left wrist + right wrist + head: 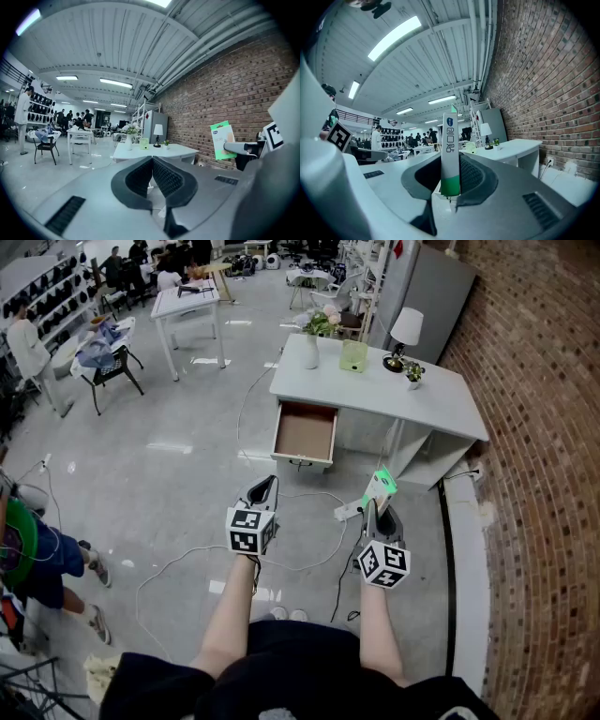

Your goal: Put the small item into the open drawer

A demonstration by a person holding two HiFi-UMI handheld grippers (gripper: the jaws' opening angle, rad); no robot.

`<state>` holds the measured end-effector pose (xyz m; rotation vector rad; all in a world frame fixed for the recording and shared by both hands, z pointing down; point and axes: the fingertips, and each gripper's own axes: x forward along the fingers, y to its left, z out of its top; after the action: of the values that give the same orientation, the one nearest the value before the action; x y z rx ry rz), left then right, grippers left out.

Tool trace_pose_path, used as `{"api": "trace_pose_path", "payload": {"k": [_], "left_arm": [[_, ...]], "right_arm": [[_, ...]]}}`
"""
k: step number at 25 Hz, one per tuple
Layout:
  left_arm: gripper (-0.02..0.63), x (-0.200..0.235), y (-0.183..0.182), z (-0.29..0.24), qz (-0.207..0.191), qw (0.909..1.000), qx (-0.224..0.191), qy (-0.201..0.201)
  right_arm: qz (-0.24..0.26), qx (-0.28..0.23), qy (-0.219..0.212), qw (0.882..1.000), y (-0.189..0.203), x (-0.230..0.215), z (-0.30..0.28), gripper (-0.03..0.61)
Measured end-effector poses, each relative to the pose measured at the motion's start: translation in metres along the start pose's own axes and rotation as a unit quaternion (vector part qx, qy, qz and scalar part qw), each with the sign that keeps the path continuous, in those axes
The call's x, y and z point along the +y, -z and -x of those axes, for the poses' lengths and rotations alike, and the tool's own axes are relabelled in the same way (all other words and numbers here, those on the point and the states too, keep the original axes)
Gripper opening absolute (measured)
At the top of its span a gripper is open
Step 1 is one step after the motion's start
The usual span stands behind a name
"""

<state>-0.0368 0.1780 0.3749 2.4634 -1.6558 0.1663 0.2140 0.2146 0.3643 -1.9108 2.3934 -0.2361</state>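
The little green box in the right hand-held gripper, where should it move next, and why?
Probably carry the little green box forward and a bit left, toward the open drawer. The right hand-held gripper is clamped on the box, holding it upright, but the drawer sits well ahead across the floor, pulled out from the white desk. It looks empty, so there should be room.

Desk (441,399) with vase (310,351), cup (353,355), lamp (405,334)
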Motion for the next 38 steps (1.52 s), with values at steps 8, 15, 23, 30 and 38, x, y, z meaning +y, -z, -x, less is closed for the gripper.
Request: {"api": "trace_pose_path", "payload": {"k": [8,15,23,30,38], "left_arm": [[0.023,0.007,0.009,-0.002,0.003,1.0,0.004,0.002],[0.023,0.019,0.016,-0.004,0.004,0.9999,0.008,0.011],[0.023,0.031,0.029,0.0,-0.009,0.9995,0.016,0.026],[0.023,0.043,0.031,-0.004,-0.004,0.9994,0.015,0.03],[0.023,0.063,0.026,-0.039,0.003,0.9994,0.019,0.029]], "right_arm": [[-0.006,0.002,0.002,1.0,0.008,0.003,-0.004,0.075],[-0.002,0.005,0.012,1.0,0.013,0.013,-0.01,0.077],[-0.033,-0.011,0.03,0.999,0.023,0.023,-0.002,0.081],[-0.031,-0.024,0.03,0.999,0.014,0.032,-0.012,0.081],[-0.022,-0.014,0.02,0.999,0.012,0.035,-0.058,0.081]]}}
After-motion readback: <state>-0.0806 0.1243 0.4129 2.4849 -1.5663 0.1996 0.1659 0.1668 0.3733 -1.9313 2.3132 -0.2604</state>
